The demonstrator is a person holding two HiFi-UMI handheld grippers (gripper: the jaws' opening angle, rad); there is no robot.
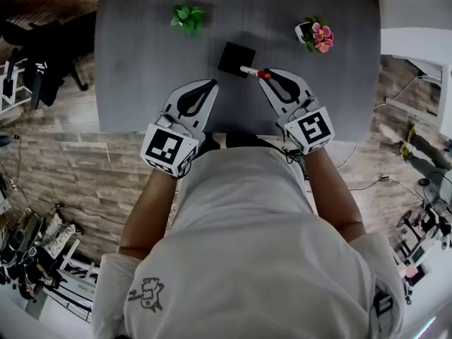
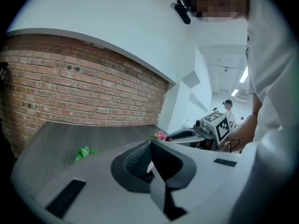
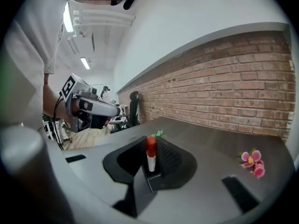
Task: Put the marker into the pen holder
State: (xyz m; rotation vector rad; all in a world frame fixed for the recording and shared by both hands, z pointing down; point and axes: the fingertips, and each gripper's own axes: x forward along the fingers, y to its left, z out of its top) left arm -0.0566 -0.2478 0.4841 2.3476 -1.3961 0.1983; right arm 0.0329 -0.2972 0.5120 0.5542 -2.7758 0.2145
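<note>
A white marker (image 1: pixel 251 70) with a red cap is held level over the grey table (image 1: pixel 141 83). My right gripper (image 1: pixel 263 75) is shut on its red-capped end. The white end reaches the near right corner of the black square pen holder (image 1: pixel 236 58). In the right gripper view the marker (image 3: pixel 150 154) stands between the jaws, with the pen holder (image 3: pixel 154 180) just below it. My left gripper (image 1: pixel 211 84) hovers near the holder's front left, shut, with nothing in it. In the left gripper view its fingertips (image 2: pixel 150 146) meet.
A small green plant (image 1: pixel 187 17) sits at the back left of the table. A pink flower in a white pot (image 1: pixel 317 35) sits at the back right. The table's front edge (image 1: pixel 233 131) is close to the person's body. Chairs and cables lie on the floor around.
</note>
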